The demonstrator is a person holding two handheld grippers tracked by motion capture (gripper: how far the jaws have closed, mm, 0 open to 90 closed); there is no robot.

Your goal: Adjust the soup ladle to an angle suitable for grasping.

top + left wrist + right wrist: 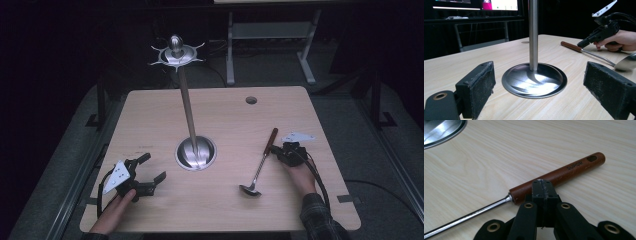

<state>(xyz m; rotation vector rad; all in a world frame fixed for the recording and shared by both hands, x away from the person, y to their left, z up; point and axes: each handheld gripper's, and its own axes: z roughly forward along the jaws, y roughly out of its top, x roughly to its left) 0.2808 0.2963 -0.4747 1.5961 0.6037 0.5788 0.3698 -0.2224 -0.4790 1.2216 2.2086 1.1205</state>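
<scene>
A steel ladle (261,165) with a brown wooden handle (564,173) lies flat on the wooden table (230,115), bowl toward the front. My right gripper (275,151) is shut, jaws pressed together with nothing between them. Its tip (542,183) rests right against the near side of the handle, close to where wood meets steel shaft. My left gripper (154,166) is open at the front left and holds nothing. It faces the round base (534,80) of a steel utensil stand (196,152), whose tall pole rises to a ring of hooks (176,54).
A round cable hole (251,100) sits near the table's far edge. Behind the table stand a metal frame (270,35) and dark floor. In the left gripper view the ladle bowl (627,63) and the right gripper (584,44) in a hand are at the right.
</scene>
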